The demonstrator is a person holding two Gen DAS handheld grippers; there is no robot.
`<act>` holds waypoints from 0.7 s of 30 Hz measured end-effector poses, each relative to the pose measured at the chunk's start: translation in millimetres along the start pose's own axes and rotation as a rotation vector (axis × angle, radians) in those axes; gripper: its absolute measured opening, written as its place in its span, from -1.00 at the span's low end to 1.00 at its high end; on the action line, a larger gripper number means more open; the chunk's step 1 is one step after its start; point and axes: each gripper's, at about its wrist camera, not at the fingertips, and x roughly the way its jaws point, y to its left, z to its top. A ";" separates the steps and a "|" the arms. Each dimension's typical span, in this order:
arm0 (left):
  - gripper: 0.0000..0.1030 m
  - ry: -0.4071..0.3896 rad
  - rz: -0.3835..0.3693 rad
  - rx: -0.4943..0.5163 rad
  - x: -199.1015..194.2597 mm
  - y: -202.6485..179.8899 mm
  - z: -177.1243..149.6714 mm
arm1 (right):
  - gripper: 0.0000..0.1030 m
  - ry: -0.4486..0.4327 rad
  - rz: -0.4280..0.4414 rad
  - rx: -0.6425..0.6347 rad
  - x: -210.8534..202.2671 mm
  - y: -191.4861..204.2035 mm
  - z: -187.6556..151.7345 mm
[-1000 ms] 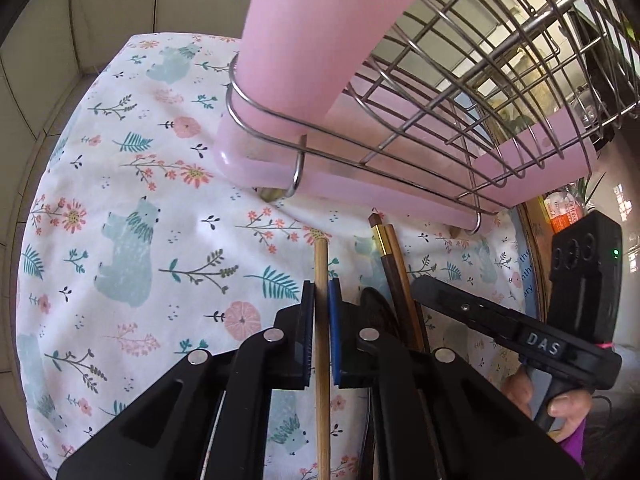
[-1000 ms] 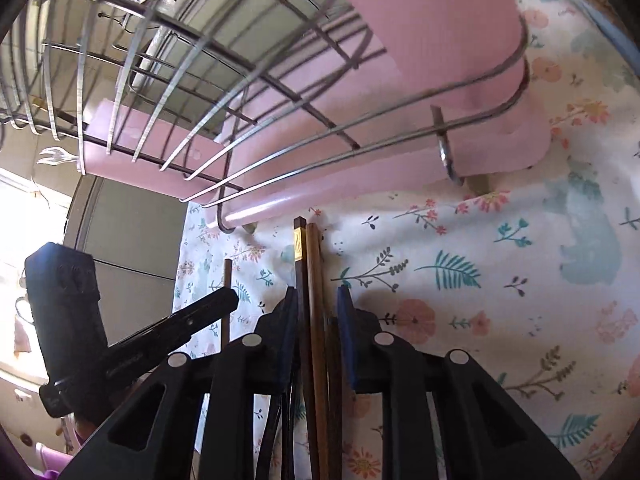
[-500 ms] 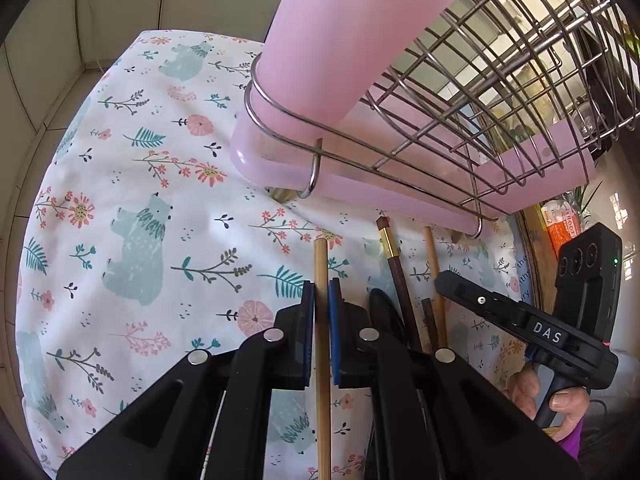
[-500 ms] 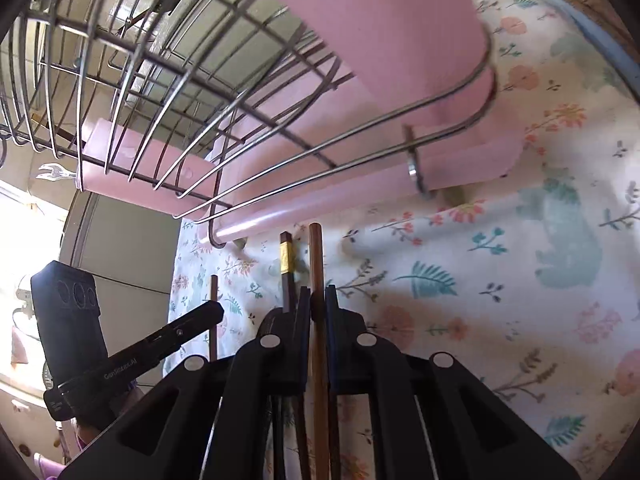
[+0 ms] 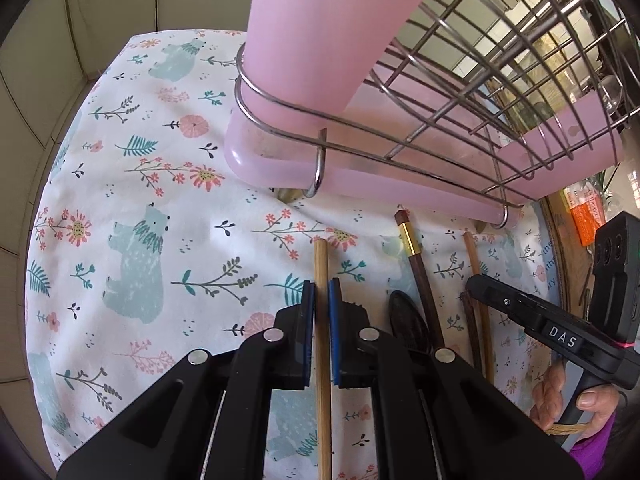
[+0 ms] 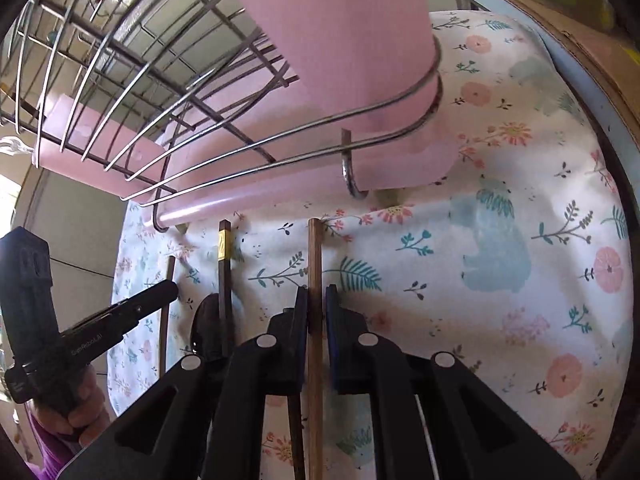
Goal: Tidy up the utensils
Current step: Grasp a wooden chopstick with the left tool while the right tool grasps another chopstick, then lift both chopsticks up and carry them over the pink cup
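My left gripper (image 5: 321, 292) is shut on a light bamboo chopstick (image 5: 321, 264) that points at the wire dish rack (image 5: 460, 92). My right gripper (image 6: 316, 298) is shut on a brown wooden chopstick (image 6: 315, 252), lifted over the cloth. A dark chopstick with a gold band (image 5: 414, 256) and a dark spoon (image 5: 408, 320) lie on the floral tablecloth (image 5: 140, 200) between the grippers; both also show in the right wrist view, the chopstick (image 6: 225, 264) and the spoon (image 6: 206, 324). The right gripper shows in the left wrist view (image 5: 480, 284), the left gripper in the right wrist view (image 6: 160, 292).
The rack stands on a pink drip tray (image 5: 360, 176) and holds a tall pink utensil cup (image 5: 312, 40). A thin brown stick (image 5: 474, 256) lies near the rack's right foot. A cardboard edge (image 6: 568, 32) borders the table at the right. Tiled wall (image 5: 80, 20) lies to the left.
My right gripper closed on the brown chopstick and carried it right, away from the gold-banded one. Both grippers drew back a little from the rack. The left grip is unchanged.
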 end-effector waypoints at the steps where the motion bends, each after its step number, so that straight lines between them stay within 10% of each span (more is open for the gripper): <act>1: -0.88 0.003 0.002 0.000 1.4 -0.6 -0.1 | -0.84 0.000 -0.006 -0.003 1.8 1.2 1.1; 21: -0.88 -0.164 -0.063 0.002 -56.2 2.2 -10.9 | -0.87 -0.227 0.078 -0.026 -47.8 16.0 -20.9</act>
